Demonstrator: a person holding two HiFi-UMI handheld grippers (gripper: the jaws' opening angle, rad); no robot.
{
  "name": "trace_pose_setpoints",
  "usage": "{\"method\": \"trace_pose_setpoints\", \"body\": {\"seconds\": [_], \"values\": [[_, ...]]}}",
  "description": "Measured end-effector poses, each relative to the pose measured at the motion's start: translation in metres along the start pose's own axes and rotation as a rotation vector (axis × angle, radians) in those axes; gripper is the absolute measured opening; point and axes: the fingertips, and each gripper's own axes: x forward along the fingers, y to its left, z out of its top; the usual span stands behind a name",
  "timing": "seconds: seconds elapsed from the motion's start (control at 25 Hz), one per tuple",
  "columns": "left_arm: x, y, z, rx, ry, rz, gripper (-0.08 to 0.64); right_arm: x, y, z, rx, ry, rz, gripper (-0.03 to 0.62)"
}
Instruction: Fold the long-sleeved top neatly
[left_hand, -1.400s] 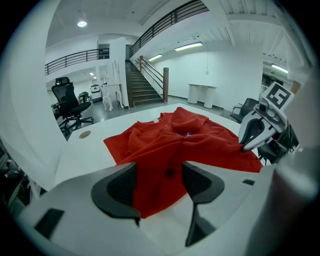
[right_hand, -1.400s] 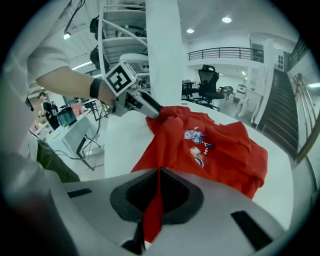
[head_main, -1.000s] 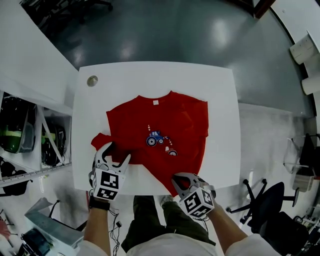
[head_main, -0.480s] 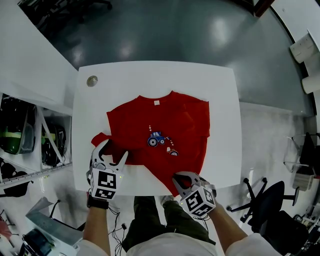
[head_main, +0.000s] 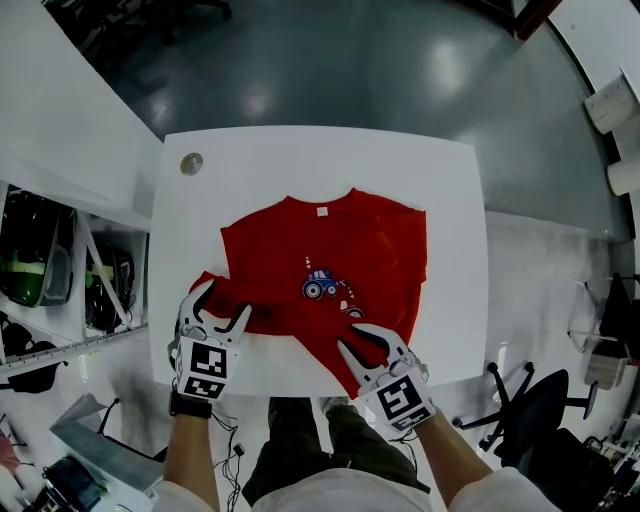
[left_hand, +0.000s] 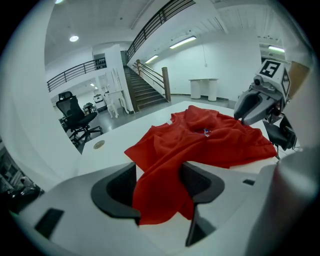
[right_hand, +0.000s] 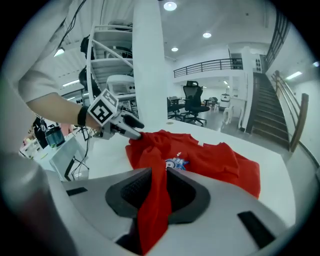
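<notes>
Along the near left edge of the white table (head_main: 300, 160), the left gripper (head_main: 226, 302) points down with its jaws spread wide. The sleeve (head_main: 203, 284) that sticks out at the left of the red long-sleeved top (head_main: 330, 240) runs between them, and neither pad presses on it. I read that loose straddle as a stance for taking up or laying out the sleeve, not as a grip. At the table's far left corner sits a small round disc (head_main: 191, 163), well apart from the garment.

The top lies front up across the middle of the table, neck away from the person. Its blue tractor print (head_main: 320, 286) is near the centre, and the body is creased rather than smooth. No sleeve spreads out to the right, so that one seems already laid in over the body. If so, the left sleeve is the part yet to be brought in.

At the near right, the right gripper (head_main: 357, 340) sits over the lower hem. Its jaws have just been opening and stand a little apart, with a ridge of red cloth hanging between them, apparently not pinched.

Both grippers thus have the top's near edge between their jaws, the left on the sleeve and the right on the hem, and neither holds it
</notes>
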Motion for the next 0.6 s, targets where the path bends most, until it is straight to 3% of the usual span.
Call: {"method": "trace_pose_setpoints", "body": {"seconds": [0.28,0.6], "values": [[-0.007,0.021,-0.010,-0.057,0.001,-0.019,0.290,0.026,-0.005,0.036,0.003,-0.057,0.007,0.094],[-0.031,0.047,-0.010,-0.134,-0.086,-0.108,0.288,0.049,-0.001,0.047,-0.012,-0.046,0.028,0.081]]}}
